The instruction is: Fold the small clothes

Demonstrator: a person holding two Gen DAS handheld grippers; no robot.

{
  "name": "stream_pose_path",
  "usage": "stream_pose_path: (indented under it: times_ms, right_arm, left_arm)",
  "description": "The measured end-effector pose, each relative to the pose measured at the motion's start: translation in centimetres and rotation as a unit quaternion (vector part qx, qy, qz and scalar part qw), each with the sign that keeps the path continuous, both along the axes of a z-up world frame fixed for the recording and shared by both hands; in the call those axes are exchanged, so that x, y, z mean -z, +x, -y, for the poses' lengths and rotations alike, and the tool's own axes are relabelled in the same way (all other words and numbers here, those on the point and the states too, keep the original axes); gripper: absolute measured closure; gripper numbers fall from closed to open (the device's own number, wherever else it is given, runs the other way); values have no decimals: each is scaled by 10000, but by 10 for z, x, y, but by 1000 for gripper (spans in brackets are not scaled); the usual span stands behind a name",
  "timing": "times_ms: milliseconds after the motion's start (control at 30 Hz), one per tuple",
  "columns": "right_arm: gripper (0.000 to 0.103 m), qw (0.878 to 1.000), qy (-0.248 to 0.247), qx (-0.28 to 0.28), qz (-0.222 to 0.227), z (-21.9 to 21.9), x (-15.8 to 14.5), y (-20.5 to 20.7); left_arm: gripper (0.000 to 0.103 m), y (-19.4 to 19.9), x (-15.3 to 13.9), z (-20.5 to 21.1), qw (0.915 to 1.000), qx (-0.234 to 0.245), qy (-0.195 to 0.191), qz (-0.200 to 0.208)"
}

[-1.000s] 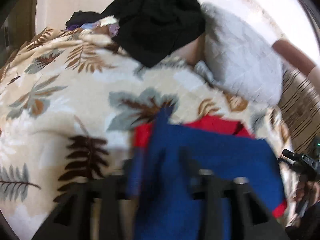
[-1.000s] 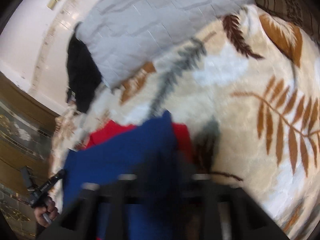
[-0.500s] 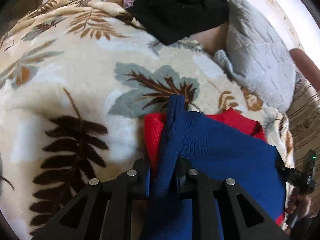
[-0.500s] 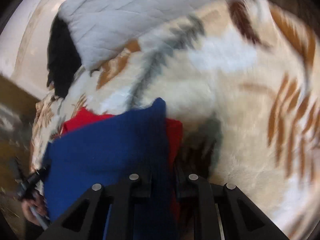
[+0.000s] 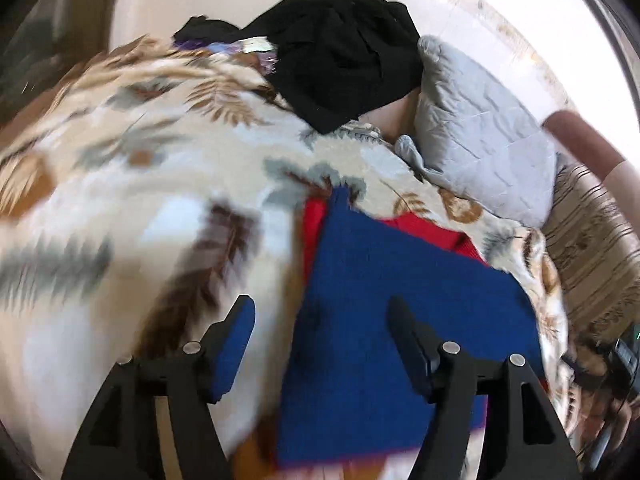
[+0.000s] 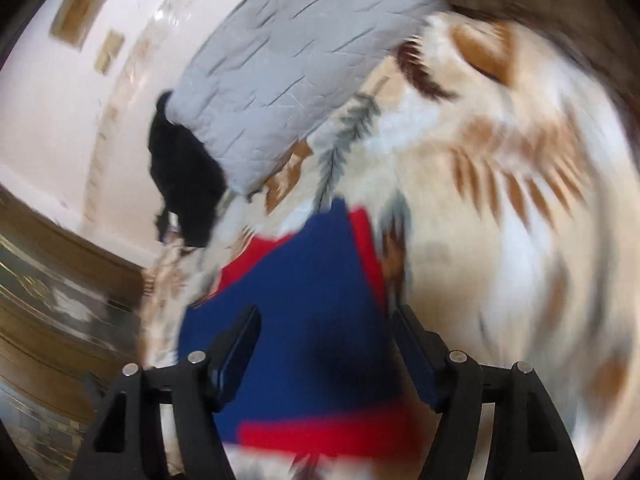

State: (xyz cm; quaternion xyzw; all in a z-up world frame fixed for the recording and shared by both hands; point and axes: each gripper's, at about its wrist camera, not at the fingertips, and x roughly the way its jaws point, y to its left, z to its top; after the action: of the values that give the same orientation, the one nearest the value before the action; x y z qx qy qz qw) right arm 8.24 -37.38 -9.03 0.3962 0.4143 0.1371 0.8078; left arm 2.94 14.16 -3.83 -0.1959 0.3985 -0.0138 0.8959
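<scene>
Jaws opening over one blue-and-red garment [image 5: 384, 300], one pillow [image 5: 480, 140].

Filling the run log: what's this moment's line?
left hand-held gripper opening, empty | right hand-held gripper opening, empty | blue garment flat on leaf blanket

A bed covered by a cream blanket [image 5: 160, 184] printed with brown, tan and grey leaves fills both views. A blue knit garment [image 5: 392, 312] with red parts lies flat on the blanket near the cameras, its red fabric showing along the far edge and one side. Farther back, a heap of black clothes [image 5: 344, 56] rests on the blanket with a few lighter pieces tucked beside it, and a grey quilted pillow [image 5: 480, 136] lies just next to that heap, its near end on the blanket.
</scene>
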Motion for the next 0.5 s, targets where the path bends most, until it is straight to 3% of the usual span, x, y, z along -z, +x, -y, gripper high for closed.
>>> stream_pose_path:
  times_ms: [133, 200, 267, 367, 400, 433, 467, 500]
  right_arm:
    - [28, 9969, 646, -44, -456, -25, 38, -52]
    - [28, 9937, 900, -2, -663, -35, 60, -49]
    - [28, 9923, 1042, 240, -627, -34, 69, -38]
    - [30, 9902, 1146, 649, -459, -28, 69, -24]
    - [45, 9931, 900, 650, -383, -29, 66, -18]
    - [71, 9950, 538, 562, -630, -31, 71, -7]
    - [93, 9943, 513, 469, -806, -32, 75, -2]
    - [94, 9948, 392, 472, -809, -32, 71, -2]
  left_arm:
    - [34, -48, 27, 1, 9975, -282, -603, -253]
    - [33, -52, 39, 8, 9965, -428, -640, -318]
    - [33, -43, 52, 15, 9954, -532, -588, -539]
    - [33, -33, 55, 17, 9943, -750, -528, -540]
    - [36, -29, 55, 17, 9940, -771, -534, -556]
    - [54, -21, 56, 19, 9944, -749, -348, -655]
    - [88, -15, 58, 21, 9946, -674, -106, -786]
    - [89, -11, 58, 21, 9942, -647, -111, -848]
